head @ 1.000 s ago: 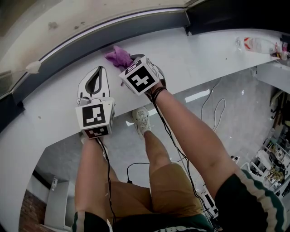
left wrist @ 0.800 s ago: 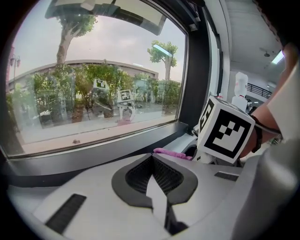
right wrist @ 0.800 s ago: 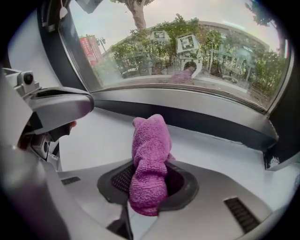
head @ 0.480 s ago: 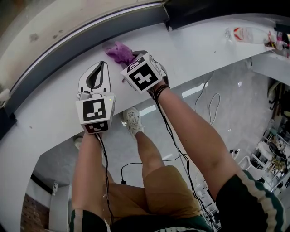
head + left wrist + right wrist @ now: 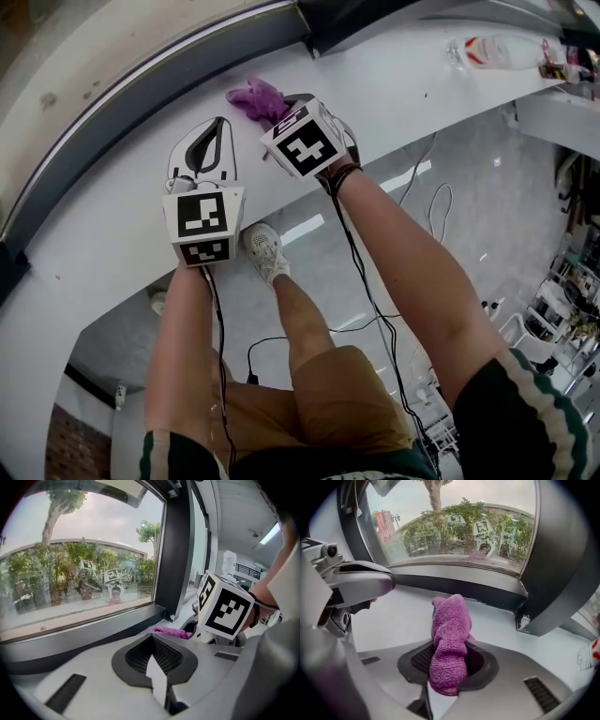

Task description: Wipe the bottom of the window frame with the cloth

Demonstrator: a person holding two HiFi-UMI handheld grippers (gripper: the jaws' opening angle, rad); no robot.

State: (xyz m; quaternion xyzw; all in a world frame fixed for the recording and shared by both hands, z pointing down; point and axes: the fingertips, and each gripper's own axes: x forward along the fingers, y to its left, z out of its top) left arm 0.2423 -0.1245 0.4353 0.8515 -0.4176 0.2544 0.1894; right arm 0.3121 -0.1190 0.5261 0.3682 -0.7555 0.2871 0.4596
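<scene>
A purple cloth (image 5: 450, 634) is pinched in my right gripper (image 5: 449, 660), which is shut on it. The cloth's free end (image 5: 255, 97) lies on the white sill (image 5: 112, 197), just short of the dark bottom rail of the window frame (image 5: 141, 89). I cannot tell whether it touches the rail. My left gripper (image 5: 218, 125) rests on the sill to the left of the right gripper (image 5: 281, 111). It is shut with nothing in it (image 5: 152, 639). From the left gripper view the cloth (image 5: 171, 632) shows beside the right gripper's marker cube (image 5: 227, 611).
A dark upright post of the frame (image 5: 555, 569) meets the sill to the right of the cloth. A plastic bottle (image 5: 487, 49) lies further right on the sill. The sill's front edge (image 5: 281, 220) drops to the floor, where cables (image 5: 441, 211) lie.
Both grippers and the cloth have slid to the right along the sill, closer to the upright post. The grip on the cloth is unchanged.
</scene>
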